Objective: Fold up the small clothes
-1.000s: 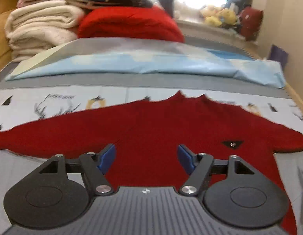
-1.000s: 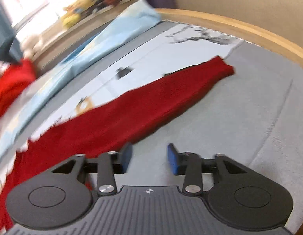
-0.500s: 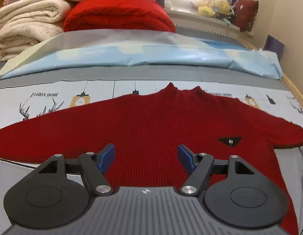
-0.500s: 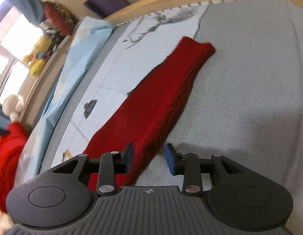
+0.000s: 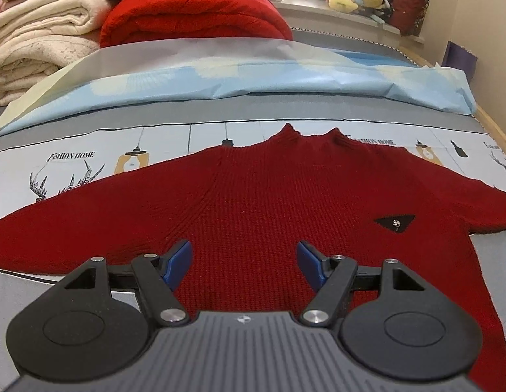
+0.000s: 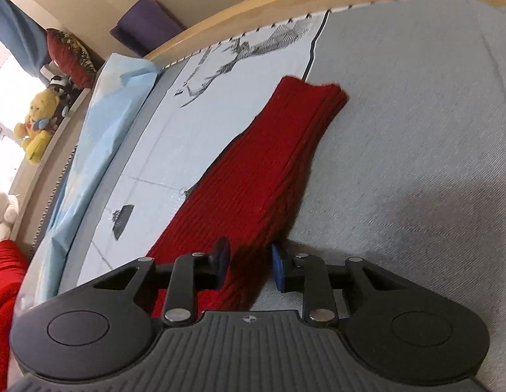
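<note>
The red knit sweater (image 5: 269, 215) lies flat, front up, on the bed (image 6: 416, 130), sleeves spread left and right. It looks soft and limp, light enough but sure to sag and stretch, so cuffs, hem and shoulders are the places to pinch. The left tongs (image 5: 243, 259) hang released wide above its body, touching nothing. The right tongs (image 6: 249, 263), just narrowing, straddle the right sleeve (image 6: 272, 163) (pads not quite pressing it, I judge)
</note>
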